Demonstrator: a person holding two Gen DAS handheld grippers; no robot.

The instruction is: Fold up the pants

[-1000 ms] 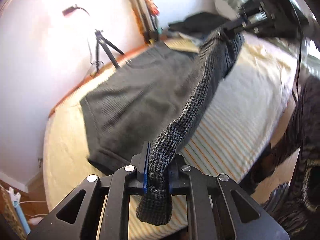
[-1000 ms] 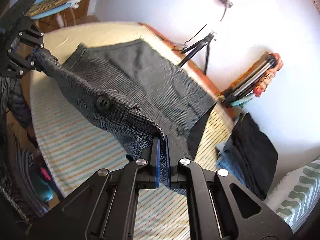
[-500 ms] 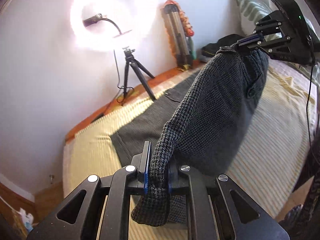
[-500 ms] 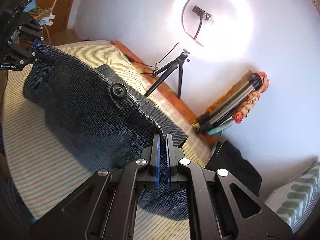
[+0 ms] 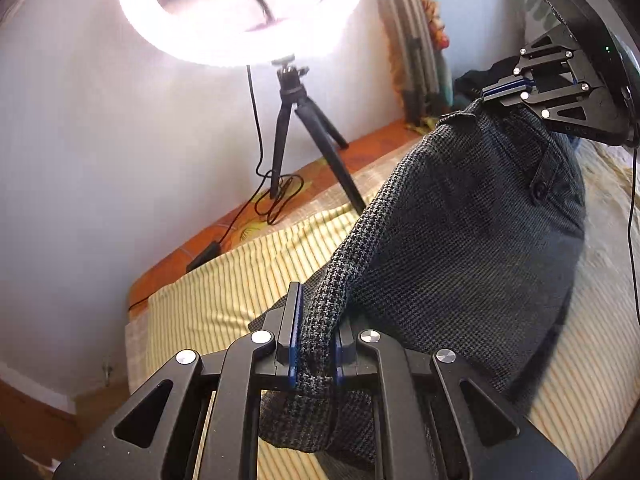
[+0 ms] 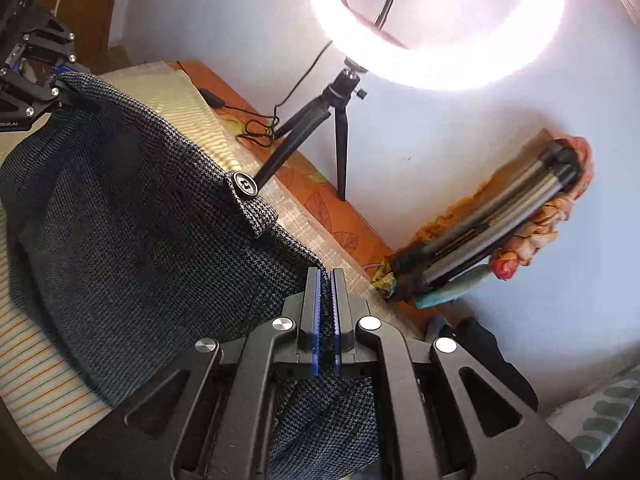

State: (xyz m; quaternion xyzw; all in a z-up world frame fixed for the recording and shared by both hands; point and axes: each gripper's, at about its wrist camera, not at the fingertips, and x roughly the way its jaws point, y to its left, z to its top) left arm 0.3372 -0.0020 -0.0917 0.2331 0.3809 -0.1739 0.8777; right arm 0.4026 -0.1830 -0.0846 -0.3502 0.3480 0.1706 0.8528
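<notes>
Dark grey houndstooth pants [image 5: 472, 232] hang in the air by their waistband, above a striped yellow bedspread [image 5: 224, 280]. My left gripper [image 5: 314, 336] is shut on one end of the waistband. My right gripper [image 6: 325, 312] is shut on the other end; it also shows in the left wrist view [image 5: 504, 92], at the upper right. The left gripper shows in the right wrist view [image 6: 60, 84] at the far left. The waistband button [image 6: 245, 186] faces up between them. The pants [image 6: 140, 240] drape down onto the bed.
A lit ring light on a small black tripod [image 5: 296, 128] stands on the orange ledge against the wall, its cable trailing beside it. A folded tripod and colourful cloth [image 6: 504, 232] lean on the wall. Dark clothes [image 6: 488, 356] and a green patterned pillow [image 6: 600, 416] lie at the right.
Both grippers have lifted the waistband and carried it toward the wall and ring light. The pants, which lay spread flat, now hang doubled beneath it.
</notes>
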